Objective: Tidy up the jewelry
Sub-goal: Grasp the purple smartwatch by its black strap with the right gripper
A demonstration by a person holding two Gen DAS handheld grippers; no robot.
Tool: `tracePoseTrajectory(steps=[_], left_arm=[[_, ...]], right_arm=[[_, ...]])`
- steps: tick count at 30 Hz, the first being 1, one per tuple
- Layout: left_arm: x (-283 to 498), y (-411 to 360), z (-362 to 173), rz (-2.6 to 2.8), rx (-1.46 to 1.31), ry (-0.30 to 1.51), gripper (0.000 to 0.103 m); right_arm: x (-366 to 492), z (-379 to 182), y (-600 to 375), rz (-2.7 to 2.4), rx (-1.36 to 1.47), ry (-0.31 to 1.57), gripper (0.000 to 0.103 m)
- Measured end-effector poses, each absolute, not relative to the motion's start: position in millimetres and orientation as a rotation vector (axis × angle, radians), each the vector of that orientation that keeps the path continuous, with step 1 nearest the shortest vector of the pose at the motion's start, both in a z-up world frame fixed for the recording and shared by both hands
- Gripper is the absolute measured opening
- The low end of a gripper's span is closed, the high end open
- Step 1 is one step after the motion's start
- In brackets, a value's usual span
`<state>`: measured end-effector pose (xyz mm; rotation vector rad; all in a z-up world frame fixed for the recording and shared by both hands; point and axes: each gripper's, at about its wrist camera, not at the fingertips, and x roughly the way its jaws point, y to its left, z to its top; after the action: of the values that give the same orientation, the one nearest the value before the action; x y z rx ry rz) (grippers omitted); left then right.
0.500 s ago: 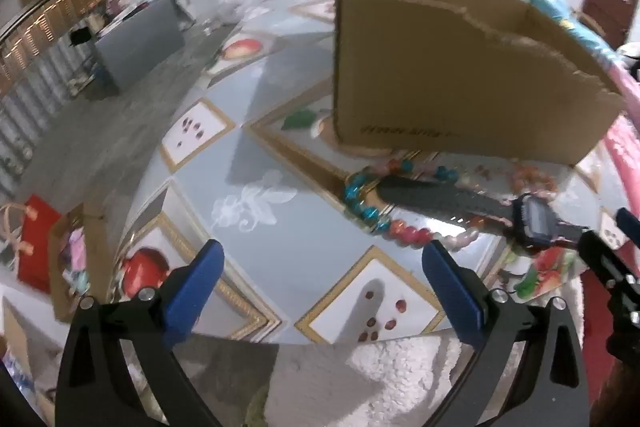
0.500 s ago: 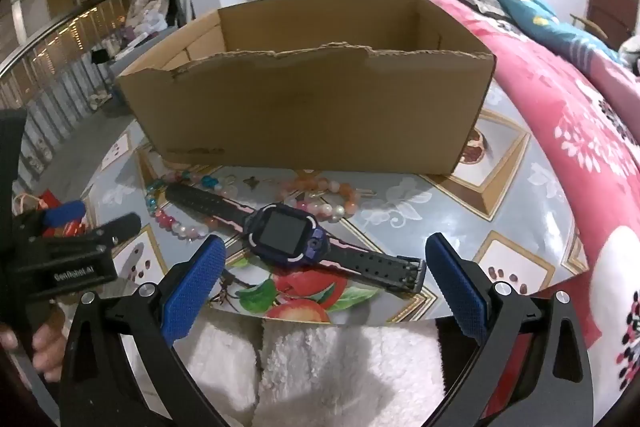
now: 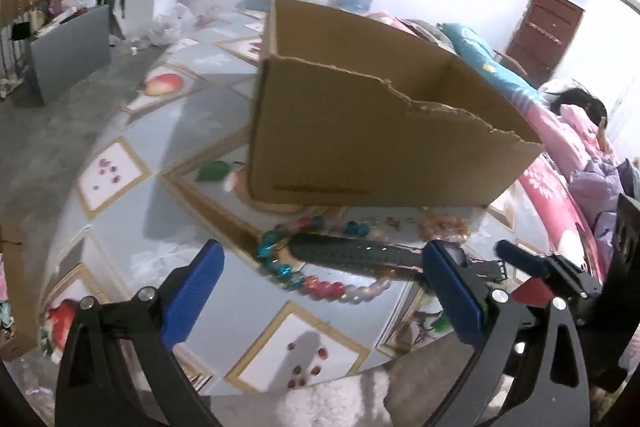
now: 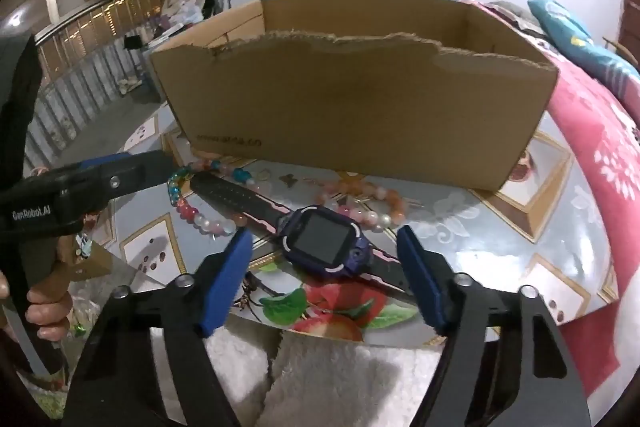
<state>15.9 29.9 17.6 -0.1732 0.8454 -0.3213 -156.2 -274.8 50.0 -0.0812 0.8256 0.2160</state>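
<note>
Your right gripper [image 4: 324, 267] stands wide open, straddling the watch [image 4: 320, 241] without gripping it. Your left gripper [image 3: 320, 283] is also wide open and empty above the bead bracelet [image 3: 320, 281].

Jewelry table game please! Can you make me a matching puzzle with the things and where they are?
Things:
1. watch
2. colourful bead bracelet
3. cardboard box
4. orange bead bracelet

Places:
A. behind all the jewelry
B. between the right claw's fingers
C. under the watch strap, left end
D. just behind the watch face

Pairs: 1-B, 2-C, 3-A, 4-D
</note>
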Motion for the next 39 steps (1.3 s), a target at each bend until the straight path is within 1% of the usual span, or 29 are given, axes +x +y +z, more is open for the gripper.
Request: tracePoseTrajectory(steps=[6, 8, 13, 21, 30, 36, 38, 39], left_arm=[[28.7, 15.6, 10.8, -0.379, -0.168, 0.895, 0.097], [32.4, 12.2, 9.1, -0.389, -0.168, 0.907, 0.095], [44.3, 1.9, 2.1, -0.398, -0.151, 0.968, 0.089], [59.0, -10.6, -8.2, -0.373, -0.129, 1.039, 0.087], [64.1, -13.4, -7.2, -0.349, -0.123, 1.058, 0.087], [56.3, -14.8, -5.0, -0.409, -0.161, 1.051, 0.074], [54.0, -14.3, -3.2, -0.406, -0.159, 1.045, 0.065], [53.0, -14.5, -2.4, -0.403, -0.157, 1.039, 0.062]], right_arm=[[-147.6, 34.1, -278.7, 0.247, -0.054, 0.896, 0.052], [-146.8, 31.7, -281.9, 0.260, -0.032, 0.898, 0.051], [-148.7, 30.8, -286.0, 0.277, -0.028, 0.880, 0.051], [-148.2, 29.4, -297.1, 0.287, -0.038, 0.875, 0.051], [-151.1, 34.4, -309.1, 0.326, 0.001, 0.859, 0.050], [-150.7, 36.0, -311.6, 0.340, -0.009, 0.853, 0.050], [-149.9, 36.9, -311.7, 0.341, -0.012, 0.854, 0.050], [-149.9, 37.6, -312.4, 0.343, -0.012, 0.853, 0.050]])
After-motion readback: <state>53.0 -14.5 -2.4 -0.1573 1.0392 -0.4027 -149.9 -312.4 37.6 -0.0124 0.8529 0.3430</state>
